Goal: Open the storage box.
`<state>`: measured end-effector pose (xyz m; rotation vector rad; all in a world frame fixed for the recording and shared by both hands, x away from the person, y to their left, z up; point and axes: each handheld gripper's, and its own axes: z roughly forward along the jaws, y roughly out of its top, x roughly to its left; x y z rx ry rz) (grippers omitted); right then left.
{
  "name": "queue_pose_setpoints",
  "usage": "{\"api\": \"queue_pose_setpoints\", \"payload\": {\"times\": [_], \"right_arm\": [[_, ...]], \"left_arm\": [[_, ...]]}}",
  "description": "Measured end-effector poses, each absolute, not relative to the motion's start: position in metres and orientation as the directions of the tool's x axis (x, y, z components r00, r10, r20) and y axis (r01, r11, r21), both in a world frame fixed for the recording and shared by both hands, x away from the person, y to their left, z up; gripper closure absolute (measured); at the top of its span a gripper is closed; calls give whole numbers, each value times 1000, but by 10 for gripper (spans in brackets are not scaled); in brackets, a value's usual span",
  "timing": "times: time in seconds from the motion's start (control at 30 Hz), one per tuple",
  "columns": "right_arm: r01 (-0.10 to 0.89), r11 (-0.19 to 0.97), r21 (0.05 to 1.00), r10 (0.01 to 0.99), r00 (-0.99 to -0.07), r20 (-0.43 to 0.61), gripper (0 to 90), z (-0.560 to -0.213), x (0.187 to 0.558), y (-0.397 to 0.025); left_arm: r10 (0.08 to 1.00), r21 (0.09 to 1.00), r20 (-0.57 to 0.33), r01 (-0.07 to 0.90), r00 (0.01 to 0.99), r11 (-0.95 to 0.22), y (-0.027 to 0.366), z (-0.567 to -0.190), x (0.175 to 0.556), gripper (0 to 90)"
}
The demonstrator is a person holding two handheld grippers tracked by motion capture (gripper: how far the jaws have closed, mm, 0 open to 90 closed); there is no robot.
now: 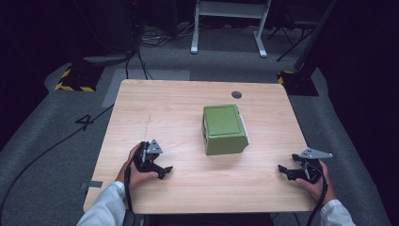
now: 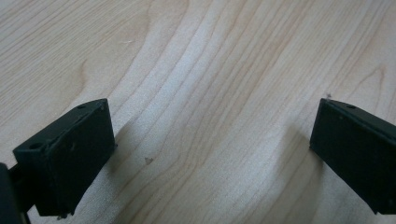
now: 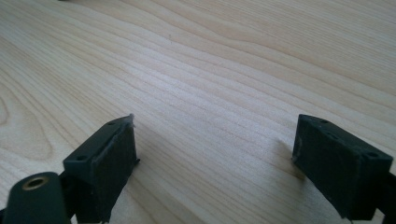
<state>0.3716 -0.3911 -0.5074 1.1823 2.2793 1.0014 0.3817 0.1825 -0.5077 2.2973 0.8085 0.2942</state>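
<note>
Green box (image 1: 225, 129) mid-bench (image 1: 155, 101). Left gripper (image 1: 165, 170) wide, empty, near-left of box; right gripper (image 1: 283, 168) wide, empty, near-right. Risk: uneven squeeze skews or slides box.

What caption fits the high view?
Green box mid-table; open left gripper and right gripper rest apart from it near the front edge.

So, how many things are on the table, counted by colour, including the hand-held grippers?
Green: 1, the box
Black: 2, the left hand-held gripper and the right hand-held gripper, both open
Total: 3
</note>
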Motion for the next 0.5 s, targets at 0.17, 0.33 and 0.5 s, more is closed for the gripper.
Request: {"api": "queue_pose_setpoints", "payload": {"times": [0.17, 0.33, 0.5], "right_arm": [[546, 395, 739, 820, -573, -14, 130, -507, 372, -392], [539, 408, 737, 828, -558, -51, 172, -504, 377, -391], [522, 424, 741, 816, -575, -61, 187, -499, 379, -386]], "left_arm": [[618, 664, -8, 466, 786, -585, 183, -508, 382, 1], [614, 664, -9, 464, 789, -586, 183, -508, 381, 1], [608, 666, -10, 459, 794, -588, 183, -508, 380, 1]]}}
